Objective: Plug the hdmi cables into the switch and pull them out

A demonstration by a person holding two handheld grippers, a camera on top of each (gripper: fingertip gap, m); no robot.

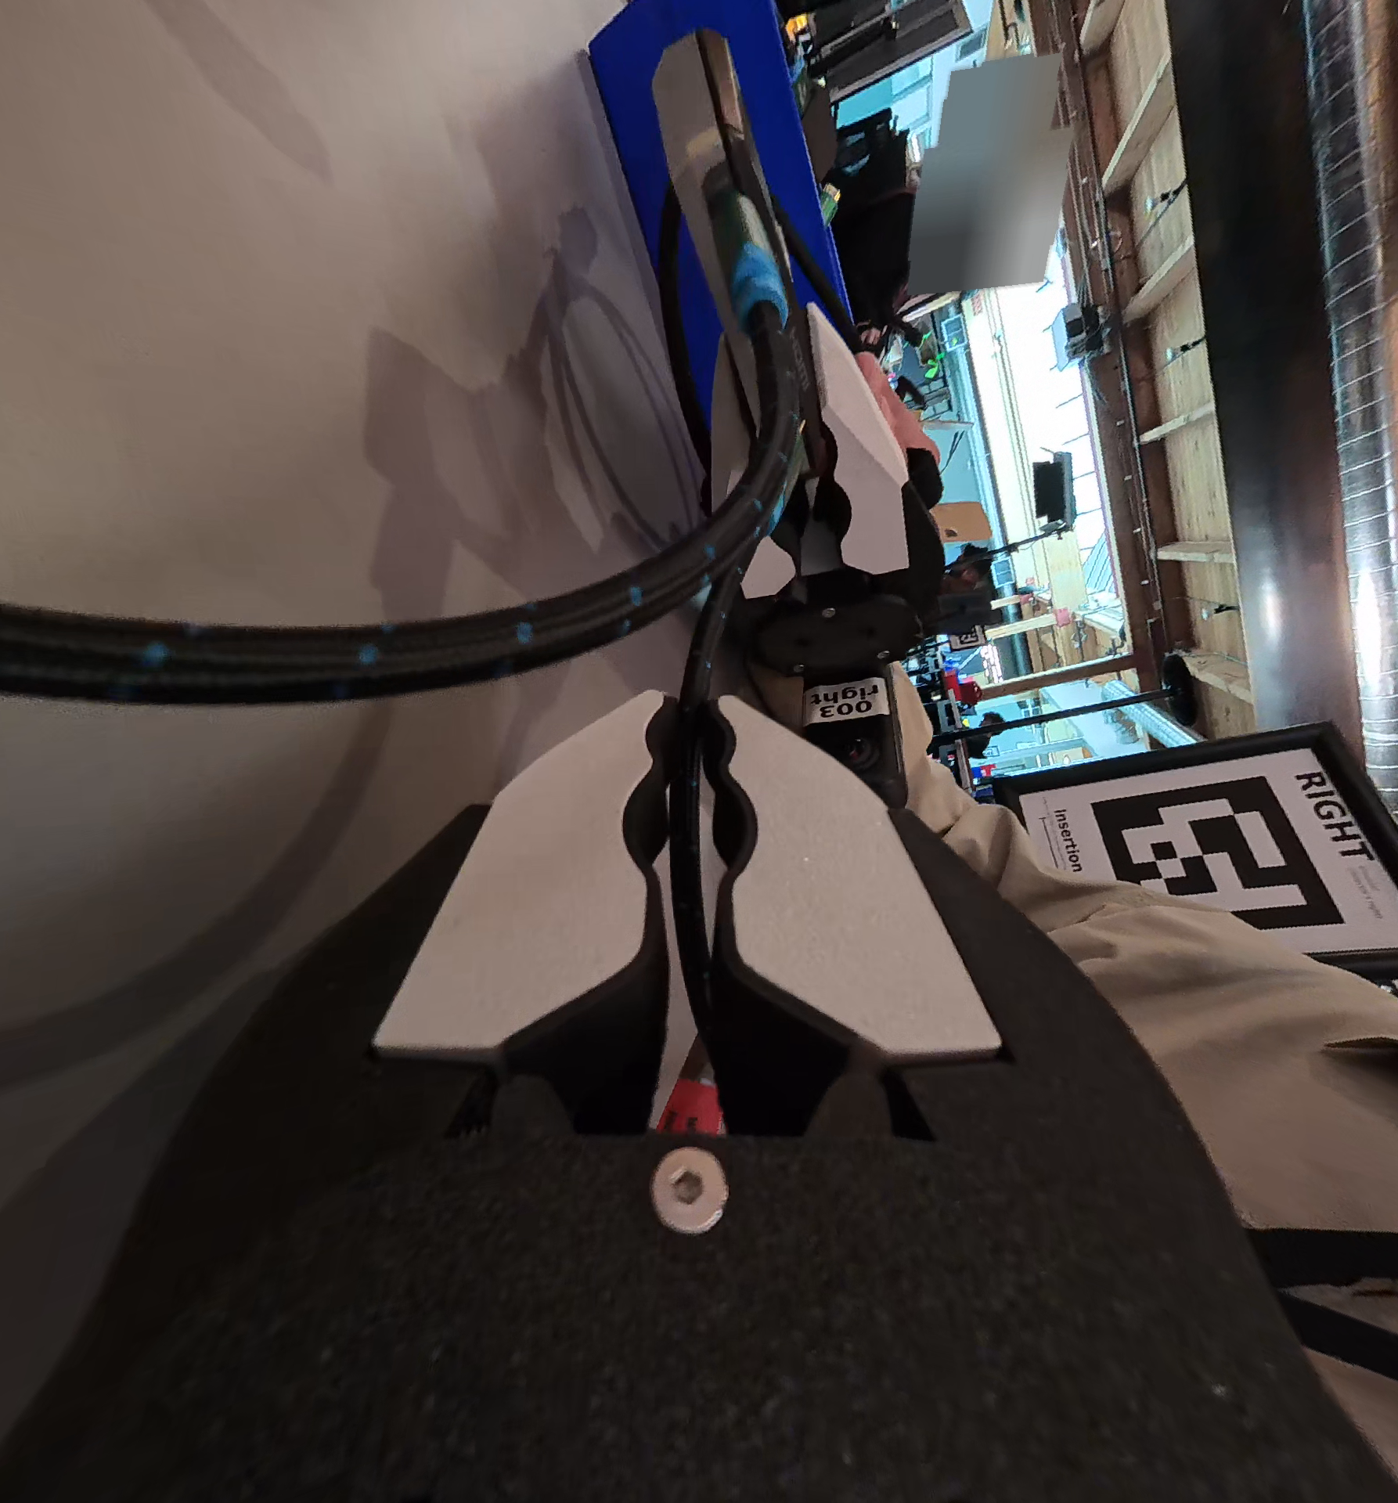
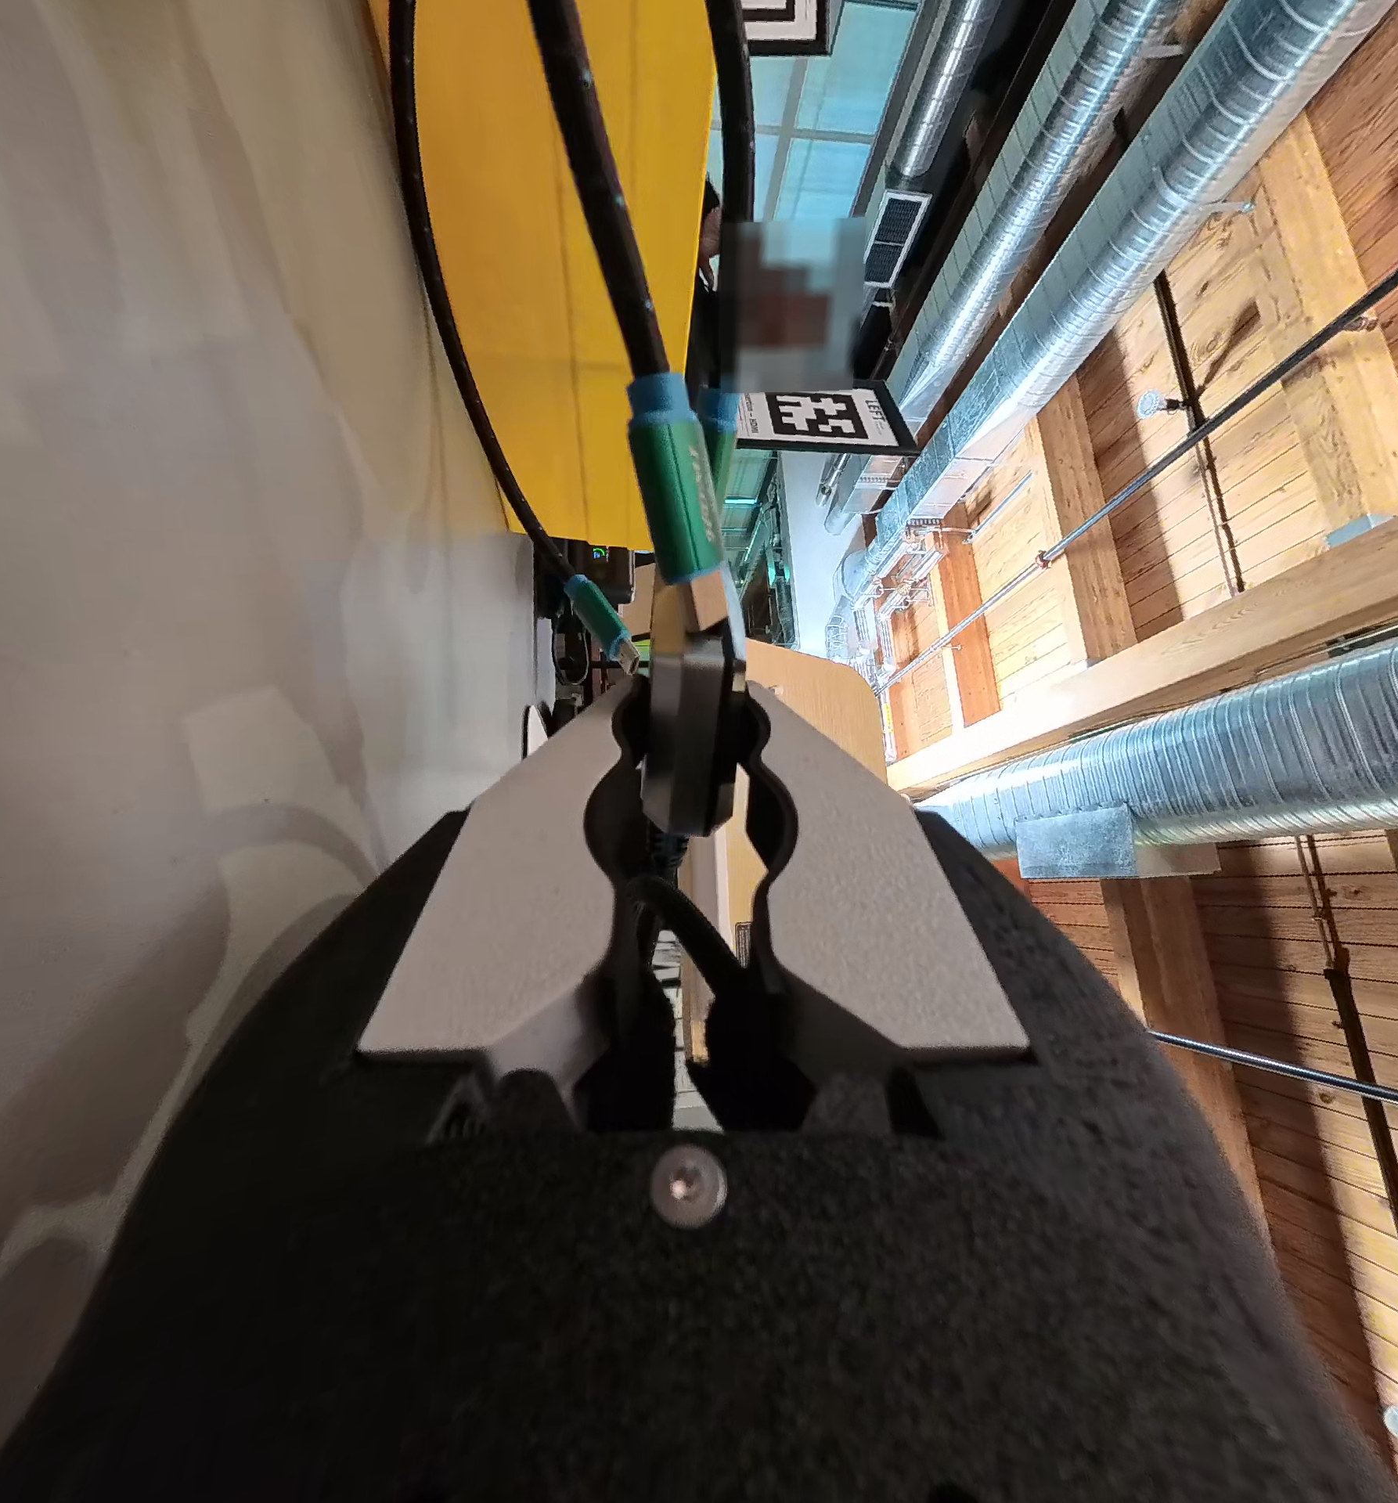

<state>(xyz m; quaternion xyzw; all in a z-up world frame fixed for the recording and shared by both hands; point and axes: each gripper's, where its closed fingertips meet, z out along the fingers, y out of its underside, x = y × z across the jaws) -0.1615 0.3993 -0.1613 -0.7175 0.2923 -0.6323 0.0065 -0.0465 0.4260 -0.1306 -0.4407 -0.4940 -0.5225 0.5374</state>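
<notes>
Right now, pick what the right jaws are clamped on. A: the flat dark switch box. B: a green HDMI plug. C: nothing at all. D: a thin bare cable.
A: in the right wrist view the right gripper has its jaws closed on the flat dark switch, while the green HDMI plug sits beyond the fingertips at the switch's far end.

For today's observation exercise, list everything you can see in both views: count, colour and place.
HDMI cables: two seen, black braided with blue flecks, one thick, one thin between the left jaws.
Green plugs: two, one at the switch, one lying farther off.
Switch: one, dark, in the right jaws.
Blue board: one, far end.
Yellow board: one, on table.
Framed marker signs: two, black-and-white.
Left gripper: shut on thin cable.
Right gripper: shut on switch.
</notes>
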